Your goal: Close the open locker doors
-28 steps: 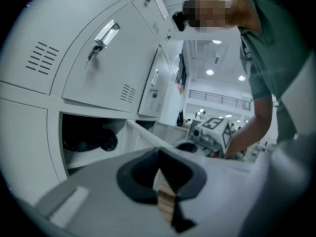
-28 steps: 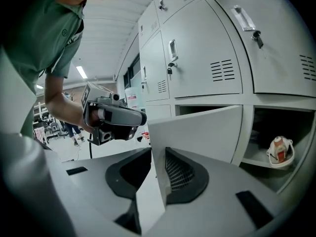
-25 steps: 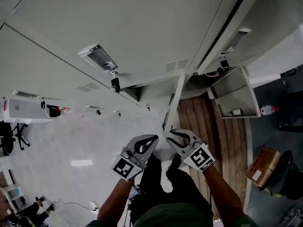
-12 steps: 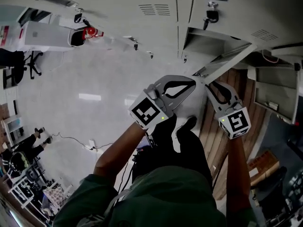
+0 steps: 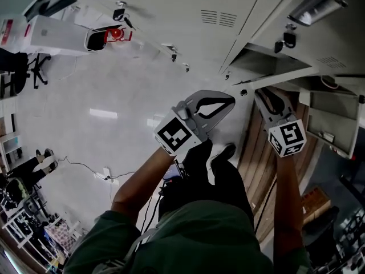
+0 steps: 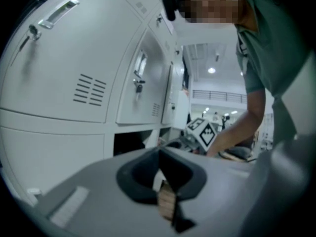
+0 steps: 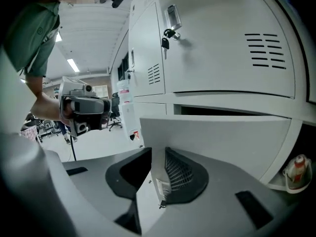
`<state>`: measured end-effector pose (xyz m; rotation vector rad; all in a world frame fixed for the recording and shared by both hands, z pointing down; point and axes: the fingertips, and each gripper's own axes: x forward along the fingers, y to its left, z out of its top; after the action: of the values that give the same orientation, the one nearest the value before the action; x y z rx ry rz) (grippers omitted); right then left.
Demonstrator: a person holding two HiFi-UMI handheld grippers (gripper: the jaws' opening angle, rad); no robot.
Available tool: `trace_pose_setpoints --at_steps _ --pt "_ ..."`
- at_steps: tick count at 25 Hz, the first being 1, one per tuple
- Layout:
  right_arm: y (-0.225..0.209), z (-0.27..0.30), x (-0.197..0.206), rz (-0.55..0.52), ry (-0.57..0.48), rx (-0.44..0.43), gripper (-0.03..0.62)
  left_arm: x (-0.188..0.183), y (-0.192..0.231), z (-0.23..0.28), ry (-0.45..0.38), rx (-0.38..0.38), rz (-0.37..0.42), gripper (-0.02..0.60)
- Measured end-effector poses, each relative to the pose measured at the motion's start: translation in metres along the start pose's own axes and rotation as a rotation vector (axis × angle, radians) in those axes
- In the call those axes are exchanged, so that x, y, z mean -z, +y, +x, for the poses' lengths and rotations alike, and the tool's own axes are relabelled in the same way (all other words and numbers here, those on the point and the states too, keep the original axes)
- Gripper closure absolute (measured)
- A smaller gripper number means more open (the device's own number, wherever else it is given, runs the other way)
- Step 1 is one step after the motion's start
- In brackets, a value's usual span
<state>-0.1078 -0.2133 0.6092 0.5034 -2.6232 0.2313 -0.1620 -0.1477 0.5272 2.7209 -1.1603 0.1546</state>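
Pale, glossy floor [image 5: 131, 90] from the centre out to 9 o'clock, changing to a strip of brown wooden planks [image 5: 255, 173] at 4 o'clock, with grey lockers [image 5: 188, 4] standing along its edge at 12 o'clock. On the pale part, a thin dark cable [image 5: 80, 165] at 8 o'clock and a black office chair [image 5: 25, 73] at 10 o'clock. Past the planks, a cardboard box [image 5: 315, 201] at 4 o'clock.

The head camera is looking steeply down from above onto the left gripper [image 5: 231, 99] and the right gripper [image 5: 260, 96]. Each gripper camera is riding just behind its own jaws, facing the lockers [image 6: 74, 83] close ahead. The right one is sitting hard against the open locker door [image 7: 217, 137], and each is catching the other gripper off to its inner side.
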Motion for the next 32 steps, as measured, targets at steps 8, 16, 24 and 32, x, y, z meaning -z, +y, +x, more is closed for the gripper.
trace_pose_setpoints --at_steps 8,16,24,32 --pt "-0.025 0.021 -0.011 0.032 0.018 0.076 0.516 -0.010 0.019 -0.016 -0.022 -0.011 0.002 0.584" --pt "-0.046 0.039 -0.025 0.061 0.034 0.144 0.516 -0.027 0.024 -0.013 -0.054 0.003 -0.011 0.584" --pt "-0.068 0.055 -0.037 0.117 0.051 0.216 0.517 -0.041 0.029 -0.006 -0.074 0.033 -0.007 0.584" --pt "-0.087 0.055 -0.038 0.172 0.098 0.317 0.569 -0.065 0.025 -0.006 -0.105 0.066 -0.016 0.584"
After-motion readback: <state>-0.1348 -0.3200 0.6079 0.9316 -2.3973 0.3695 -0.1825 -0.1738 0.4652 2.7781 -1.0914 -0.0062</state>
